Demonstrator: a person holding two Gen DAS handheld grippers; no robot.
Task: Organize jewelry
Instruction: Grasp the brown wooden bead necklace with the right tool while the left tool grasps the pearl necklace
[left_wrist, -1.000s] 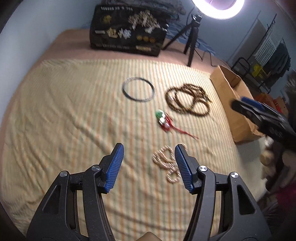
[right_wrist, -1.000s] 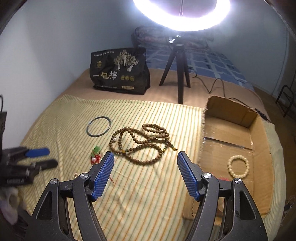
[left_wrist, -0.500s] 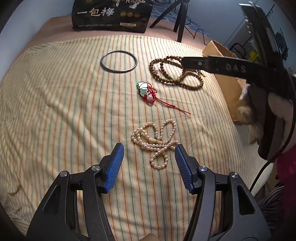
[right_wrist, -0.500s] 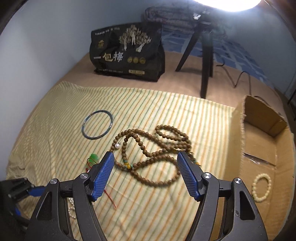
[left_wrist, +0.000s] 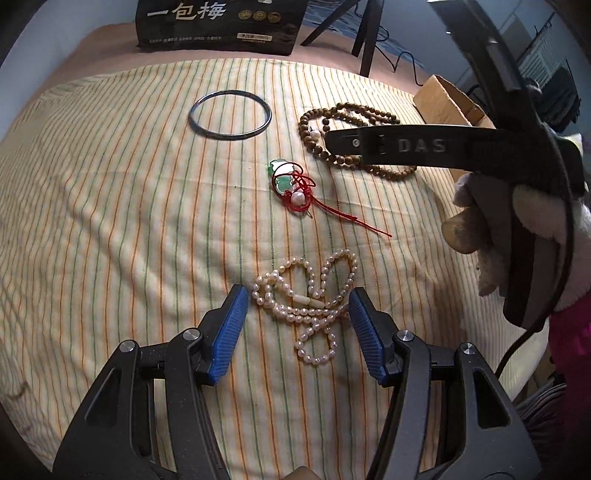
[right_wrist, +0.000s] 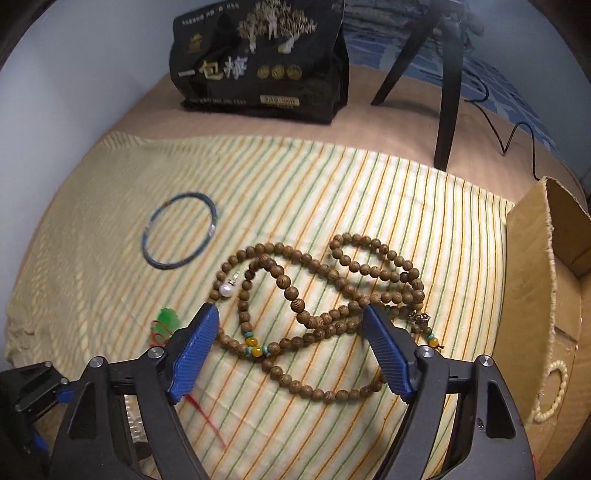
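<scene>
My left gripper (left_wrist: 295, 314) is open, its blue fingertips on either side of a looped pearl necklace (left_wrist: 310, 299) on the striped cloth. Beyond it lie a green pendant on red cord (left_wrist: 288, 181), a dark metal bangle (left_wrist: 231, 114) and a brown wooden bead necklace (left_wrist: 317, 122). My right gripper (right_wrist: 291, 328) is open and low over the wooden bead necklace (right_wrist: 317, 321), its fingertips straddling the coils. The bangle (right_wrist: 179, 234) lies to the left and the pendant (right_wrist: 168, 317) sits by the left fingertip. A cream bead bracelet (right_wrist: 552, 391) lies in the cardboard box (right_wrist: 532, 280).
A black printed bag (right_wrist: 258, 62) and a tripod's legs (right_wrist: 447, 92) stand behind the striped cloth (right_wrist: 332, 192). The cardboard box sits at the cloth's right edge. The right gripper's body (left_wrist: 443, 144) reaches across the left wrist view at the right.
Both grippers have moved forward and down: the left now brackets the pearl necklace, the right has closed in over the wooden beads. Both stay open.
</scene>
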